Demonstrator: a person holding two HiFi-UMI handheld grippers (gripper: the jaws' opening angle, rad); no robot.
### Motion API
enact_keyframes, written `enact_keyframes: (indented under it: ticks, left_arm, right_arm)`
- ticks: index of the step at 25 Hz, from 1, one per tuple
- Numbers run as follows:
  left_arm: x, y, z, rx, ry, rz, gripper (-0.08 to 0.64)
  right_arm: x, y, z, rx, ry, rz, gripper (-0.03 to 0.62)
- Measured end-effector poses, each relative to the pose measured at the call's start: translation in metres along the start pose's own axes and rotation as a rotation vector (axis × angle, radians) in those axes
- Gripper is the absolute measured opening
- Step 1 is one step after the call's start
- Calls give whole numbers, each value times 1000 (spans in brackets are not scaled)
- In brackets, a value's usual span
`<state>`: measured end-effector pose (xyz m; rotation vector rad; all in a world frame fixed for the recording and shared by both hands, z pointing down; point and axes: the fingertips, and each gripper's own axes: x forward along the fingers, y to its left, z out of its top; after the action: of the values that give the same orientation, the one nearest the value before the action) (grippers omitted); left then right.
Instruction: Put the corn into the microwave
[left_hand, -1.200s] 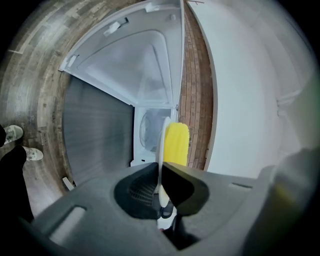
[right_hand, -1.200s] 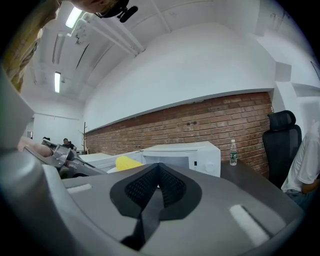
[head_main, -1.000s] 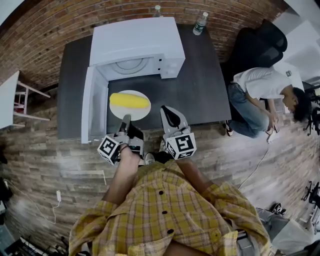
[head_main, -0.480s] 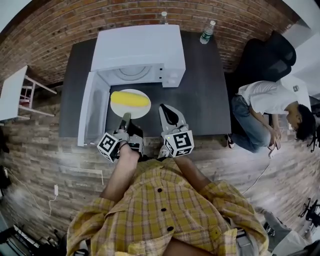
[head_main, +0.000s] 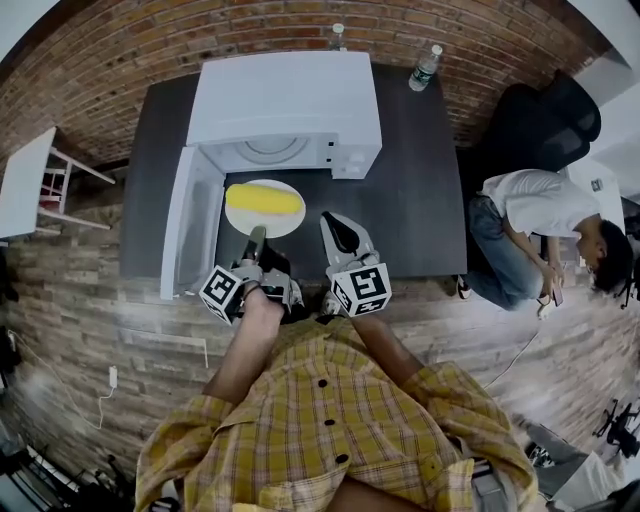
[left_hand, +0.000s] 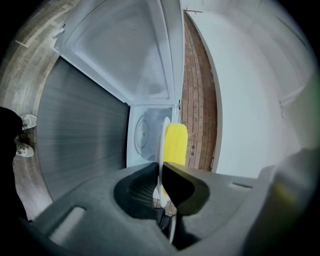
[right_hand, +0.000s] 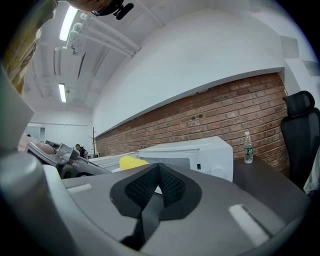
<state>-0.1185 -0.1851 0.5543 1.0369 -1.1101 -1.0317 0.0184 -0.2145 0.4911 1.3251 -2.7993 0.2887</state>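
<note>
A yellow corn cob (head_main: 263, 199) lies on a white plate (head_main: 283, 221) on the dark table (head_main: 415, 205), just in front of the white microwave (head_main: 290, 100), whose door (head_main: 192, 228) stands swung open to the left. My left gripper (head_main: 256, 232) is shut on the plate's near rim. In the left gripper view the plate (left_hand: 164, 135) shows edge-on between the jaws of the left gripper (left_hand: 161, 167), with the corn (left_hand: 175, 145) beyond and the microwave's cavity (left_hand: 145, 132) behind it. My right gripper (head_main: 333, 222) hovers beside the plate, shut and empty; the right gripper (right_hand: 159, 172) shows its pads together.
Two water bottles (head_main: 425, 68) (head_main: 337, 35) stand at the table's back edge. A seated person (head_main: 530, 215) and a black office chair (head_main: 545, 110) are to the right. A white side table (head_main: 25, 180) is at the left. A brick wall runs behind.
Both grippers have moved forward, and the plate with the corn now sits closer to the microwave's opening. The left gripper's hold on the rim is unchanged.
</note>
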Motion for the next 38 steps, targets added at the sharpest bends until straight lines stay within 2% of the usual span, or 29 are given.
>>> enact_keyframes:
  ticks: [3, 8, 17, 24, 29, 38]
  left_arm:
    - [8, -3, 6, -18, 3, -6, 25]
    - [22, 11, 19, 40, -3, 33, 23]
    - [42, 29, 33, 24, -22, 50, 18]
    - [60, 35, 31, 30, -1, 42, 12]
    - [75, 44, 36, 11, -15, 55, 14]
    - [97, 50, 43, 27, -18, 73, 18]
  right_arm:
    - [7, 3, 0, 1, -2, -9, 3]
    - [16, 0, -4, 10, 7, -40, -5]
    - [23, 0, -10, -10, 28, -60, -5]
    - [28, 3, -19, -16, 39, -55, -5]
    - [30, -2, -15, -26, 28, -67, -5]
    - [38, -8, -10, -31, 18, -70, -5]
